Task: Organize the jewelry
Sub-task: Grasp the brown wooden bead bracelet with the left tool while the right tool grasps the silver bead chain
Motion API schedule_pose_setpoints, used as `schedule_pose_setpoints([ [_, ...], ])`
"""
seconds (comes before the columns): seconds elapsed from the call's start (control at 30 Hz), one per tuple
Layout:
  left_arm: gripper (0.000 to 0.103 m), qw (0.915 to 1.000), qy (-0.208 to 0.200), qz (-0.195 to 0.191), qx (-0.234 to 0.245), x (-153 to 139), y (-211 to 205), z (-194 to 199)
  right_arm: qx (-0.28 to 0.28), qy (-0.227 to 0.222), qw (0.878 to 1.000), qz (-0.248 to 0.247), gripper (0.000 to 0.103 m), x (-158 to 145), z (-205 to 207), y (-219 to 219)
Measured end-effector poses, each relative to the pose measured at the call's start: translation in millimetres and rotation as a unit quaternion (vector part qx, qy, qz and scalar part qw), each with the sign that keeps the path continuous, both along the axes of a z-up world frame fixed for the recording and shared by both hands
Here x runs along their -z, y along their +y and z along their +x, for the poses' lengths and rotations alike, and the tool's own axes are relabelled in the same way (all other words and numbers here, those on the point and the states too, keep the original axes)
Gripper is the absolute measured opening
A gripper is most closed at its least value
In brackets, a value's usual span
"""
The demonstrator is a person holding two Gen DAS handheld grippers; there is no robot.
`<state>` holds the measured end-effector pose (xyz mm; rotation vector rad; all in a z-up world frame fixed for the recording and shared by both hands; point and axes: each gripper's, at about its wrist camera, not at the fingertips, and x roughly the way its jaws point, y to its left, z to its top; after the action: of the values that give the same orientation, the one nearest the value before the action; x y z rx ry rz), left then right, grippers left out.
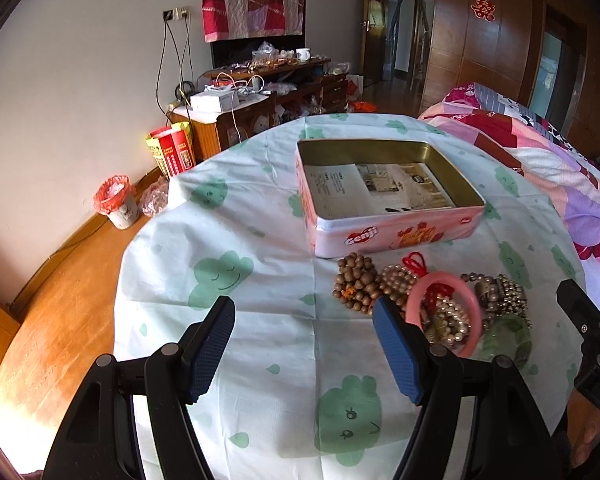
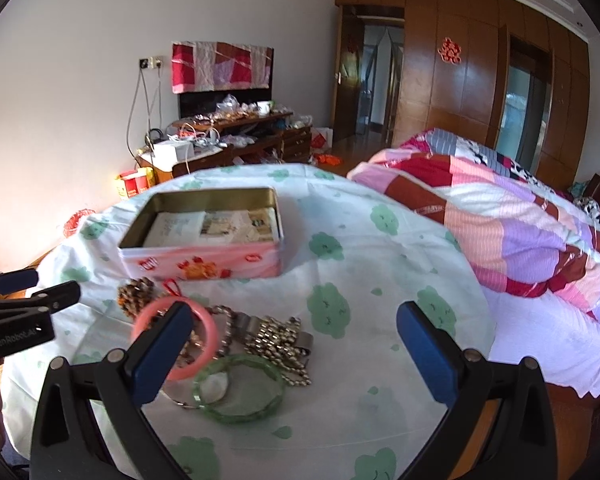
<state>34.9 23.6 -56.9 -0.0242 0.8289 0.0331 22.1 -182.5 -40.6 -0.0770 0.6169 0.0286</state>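
Observation:
An open pink tin box (image 1: 396,236) (image 2: 204,266) with papers inside sits on the round table. In front of it lies a jewelry pile: a brown wooden bead bracelet (image 1: 354,282) (image 2: 134,294), a pink bangle (image 1: 444,312) (image 2: 210,334), pearl strands (image 1: 452,320), a silver beaded bracelet (image 1: 504,294) (image 2: 278,338) and a green bangle (image 1: 508,340) (image 2: 240,388). My left gripper (image 1: 304,350) is open and empty, left of the pile. My right gripper (image 2: 296,350) is open and empty, above the pile's right part.
The table wears a white cloth with green prints (image 1: 220,276) (image 2: 380,288). A bed with a patchwork quilt (image 1: 548,168) (image 2: 520,220) stands right of the table. A cluttered wooden cabinet (image 1: 268,92) and a bin (image 1: 118,206) stand by the far wall.

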Motion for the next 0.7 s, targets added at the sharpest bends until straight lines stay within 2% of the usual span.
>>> schedule_pose_setpoints([
  [0.13, 0.071, 1.0000, 0.007, 0.002, -0.002, 10.9, 3.5, 9.0, 0.006, 0.015, 1.000, -0.003, 0.103, 12.5, 7.5, -8.7],
  [0.27, 0.071, 0.9998, 0.011, -0.015, -0.002, 17.7, 4.8, 19.6, 0.006, 0.032, 0.999, -0.001, 0.103, 24.3, 13.1, -11.3],
  [0.4, 0.071, 0.9998, 0.006, -0.014, 0.010, 20.5, -6.4, 31.3, 0.000, 0.038, 0.999, -0.008, 0.103, 30.1, 14.8, -7.9],
  [0.53, 0.071, 0.9992, 0.020, -0.021, 0.027, 30.4, -17.1, 44.4, 0.004, 0.035, 0.999, -0.011, 0.103, 31.8, 16.1, -10.4],
  [0.6, 0.063, 0.9987, 0.029, -0.027, 0.031, 36.0, -20.1, 50.9, 0.013, 0.036, 0.999, -0.008, 0.103, 32.2, 17.6, -16.4],
  [0.63, 0.055, 0.9978, 0.030, -0.045, 0.037, 37.8, -18.8, 52.9, 0.017, 0.035, 0.999, -0.006, 0.103, 33.1, 19.2, -19.9],
  [0.7, 0.027, 0.9964, 0.032, -0.061, 0.049, 38.3, -19.8, 53.2, 0.025, 0.037, 0.999, -0.002, 0.103, 35.3, 23.1, -25.9],
])
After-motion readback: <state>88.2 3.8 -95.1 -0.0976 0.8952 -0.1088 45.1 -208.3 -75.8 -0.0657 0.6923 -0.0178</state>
